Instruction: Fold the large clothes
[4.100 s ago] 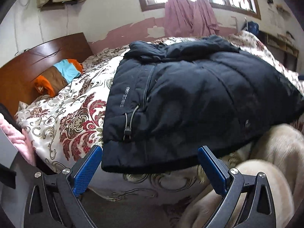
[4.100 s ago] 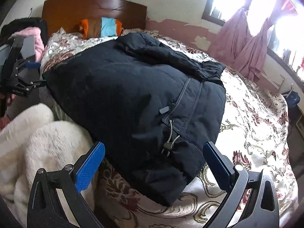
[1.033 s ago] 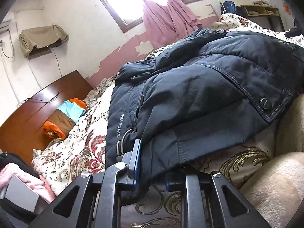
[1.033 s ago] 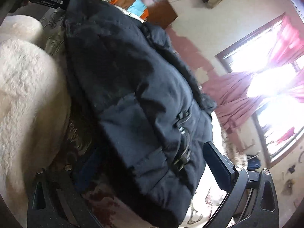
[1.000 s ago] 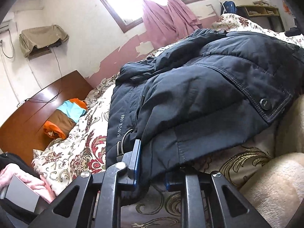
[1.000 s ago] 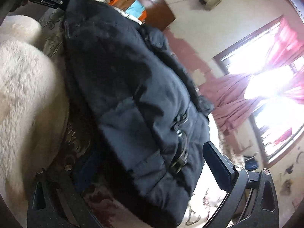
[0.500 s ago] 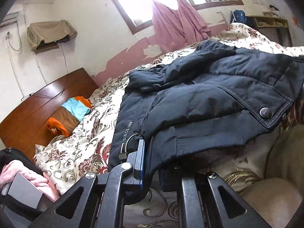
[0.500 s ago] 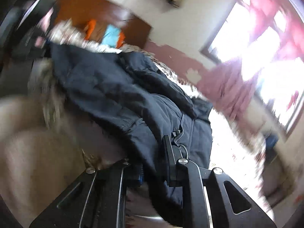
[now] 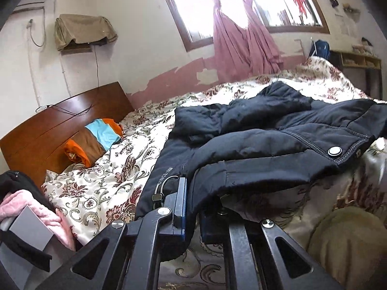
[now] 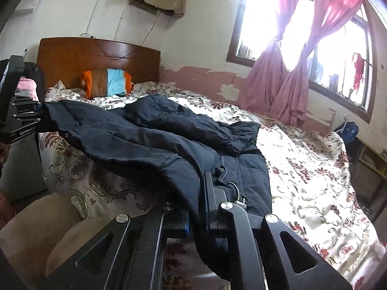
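A dark navy padded jacket point(image 9: 254, 145) lies spread across a bed covered by a floral quilt point(image 9: 101, 181), its hem at the near edge of the bed. The left hand-held gripper point(image 9: 192, 207) is clamped on the hem's left corner beside a drawcord loop, and the right hand-held gripper point(image 10: 197, 207) is clamped on the hem's right corner; that one stood wide open a second ago and its jaws have just closed onto the fabric. Compared with a second ago, both corners now sit raised off the quilt, so the hem sags in a shallow arc between the two grips. This looks like the start of the first fold, with the bottom edge ready to be carried up toward the collar. The pads themselves are buried in fabric, so how deep each bite goes cannot be seen. The sleeves and collar are bunched together at the far end and hard to separate. A striped pillow point(image 10: 106, 83) rests against the wooden headboard point(image 10: 96, 55). A pale fleecy bundle point(image 9: 346, 241) is cut off at the frame edge.
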`<state>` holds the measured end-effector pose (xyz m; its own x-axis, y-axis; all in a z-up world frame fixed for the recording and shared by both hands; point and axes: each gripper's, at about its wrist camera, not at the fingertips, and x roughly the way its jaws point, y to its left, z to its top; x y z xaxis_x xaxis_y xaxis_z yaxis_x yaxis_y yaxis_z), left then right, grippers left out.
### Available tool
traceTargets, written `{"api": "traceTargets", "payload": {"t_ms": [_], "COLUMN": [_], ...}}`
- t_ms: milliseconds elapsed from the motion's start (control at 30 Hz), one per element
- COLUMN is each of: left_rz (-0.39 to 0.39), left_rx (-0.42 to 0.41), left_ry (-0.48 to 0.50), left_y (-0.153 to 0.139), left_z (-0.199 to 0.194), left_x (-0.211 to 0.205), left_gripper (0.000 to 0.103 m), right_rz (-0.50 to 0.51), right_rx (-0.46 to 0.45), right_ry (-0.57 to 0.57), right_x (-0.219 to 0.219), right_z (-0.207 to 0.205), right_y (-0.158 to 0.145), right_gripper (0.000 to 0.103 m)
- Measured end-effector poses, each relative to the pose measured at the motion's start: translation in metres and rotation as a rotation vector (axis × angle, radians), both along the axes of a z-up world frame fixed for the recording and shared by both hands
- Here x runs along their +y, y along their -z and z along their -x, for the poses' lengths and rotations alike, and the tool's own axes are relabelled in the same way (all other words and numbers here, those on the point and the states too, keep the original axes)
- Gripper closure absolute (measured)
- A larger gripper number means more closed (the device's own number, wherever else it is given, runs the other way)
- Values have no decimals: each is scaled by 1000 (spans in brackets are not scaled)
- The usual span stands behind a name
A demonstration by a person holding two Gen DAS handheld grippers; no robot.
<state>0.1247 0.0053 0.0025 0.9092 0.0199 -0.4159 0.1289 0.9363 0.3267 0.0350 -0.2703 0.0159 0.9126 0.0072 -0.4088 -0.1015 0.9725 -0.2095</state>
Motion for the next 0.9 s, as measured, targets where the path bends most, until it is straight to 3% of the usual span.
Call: {"api": "traceTargets", "payload": {"t_ms": [200, 400, 500, 667, 900], "left_rz": [11, 138, 157, 154, 104], "left_rx": [-43, -64, -88, -128, -181], "left_ry": [-5, -67, -83, -63, -40], "left_y": [-13, -36, -51, -75, -107], "left_z": [52, 97, 109, 95, 38], "left_x": [2, 9, 10, 9, -7], "left_gripper": [95, 95, 95, 95, 95], "right_rz": [-7, -19, -7, -7, 6], "right_rx": [-8, -19, -46, -104, -218], "right_ry": [-8, -30, -33, -30, -14], "right_x": [-2, -3, -5, -9, -8], "right_z": [43, 84, 94, 78, 17], "right_y": [-19, -53, -69, -92, -117], "right_gripper": [96, 97, 97, 97, 97]}}
